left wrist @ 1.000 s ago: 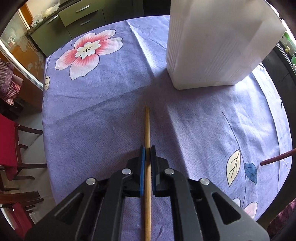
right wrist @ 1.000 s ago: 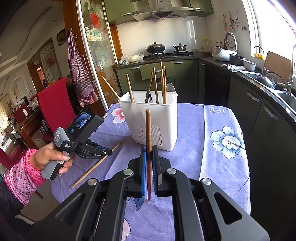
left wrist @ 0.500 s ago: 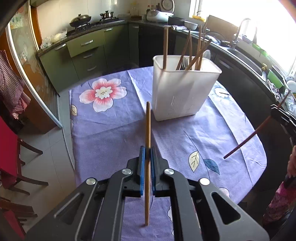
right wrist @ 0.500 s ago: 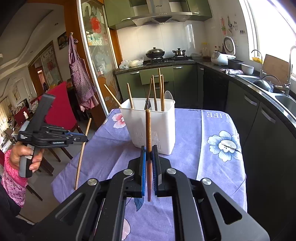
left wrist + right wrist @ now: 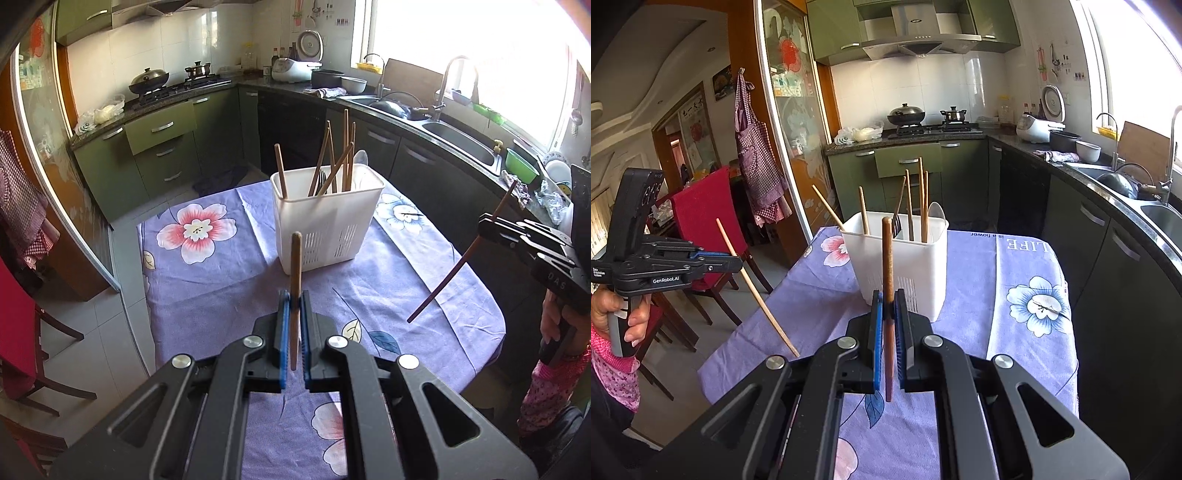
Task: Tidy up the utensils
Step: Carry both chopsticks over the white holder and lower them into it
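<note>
**kev_b:** Two grippers, one chopstick each? What's being gripped where?

**mori:** Yep. The left gripper is clamped on a light wooden chopstick, which is pinched between the blue pads and held up off the worktop. The right gripper is clamped the same way on a darker, reddish chopstick, also kept in the air.

**kev_b:** And the holder?

**mori:** A white utensil holder is stood upright on the purple flowered tablecloth, beyond both grippers and apart from them. Several chopsticks, a fork and what looks like a white spoon are already parked in it, most of them leaning. Which compartment each one is in can't be told.

**kev_b:** Anything around it?

**mori:** Green cabinets, a stove with pots and a sink under the window are seen behind. A red-draped chair is placed off to the side.
</note>
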Action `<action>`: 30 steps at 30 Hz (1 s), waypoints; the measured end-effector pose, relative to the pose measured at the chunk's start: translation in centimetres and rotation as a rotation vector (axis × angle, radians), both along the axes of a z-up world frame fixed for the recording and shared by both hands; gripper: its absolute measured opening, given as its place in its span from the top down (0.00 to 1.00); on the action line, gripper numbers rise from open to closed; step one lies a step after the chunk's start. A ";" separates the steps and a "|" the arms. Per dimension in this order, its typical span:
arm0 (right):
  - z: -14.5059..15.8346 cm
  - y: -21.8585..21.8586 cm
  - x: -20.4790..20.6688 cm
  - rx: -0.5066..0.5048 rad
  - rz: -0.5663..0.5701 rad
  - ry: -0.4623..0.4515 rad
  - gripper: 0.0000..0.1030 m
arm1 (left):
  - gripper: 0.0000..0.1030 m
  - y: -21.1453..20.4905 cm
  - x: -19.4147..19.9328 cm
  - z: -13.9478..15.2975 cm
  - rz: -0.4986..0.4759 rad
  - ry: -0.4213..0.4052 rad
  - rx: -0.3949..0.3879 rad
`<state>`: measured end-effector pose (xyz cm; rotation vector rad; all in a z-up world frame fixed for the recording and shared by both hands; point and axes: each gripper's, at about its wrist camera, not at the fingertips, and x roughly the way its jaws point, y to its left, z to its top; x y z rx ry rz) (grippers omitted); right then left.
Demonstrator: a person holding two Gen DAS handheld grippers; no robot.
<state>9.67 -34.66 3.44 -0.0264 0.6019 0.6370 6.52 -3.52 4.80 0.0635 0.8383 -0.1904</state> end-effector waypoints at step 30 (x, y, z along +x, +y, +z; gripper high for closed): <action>2.7 -0.1 1.2 0.003 -0.007 -0.024 0.93 | 0.95 -3.4 10.8 14.4 0.027 -0.257 -0.027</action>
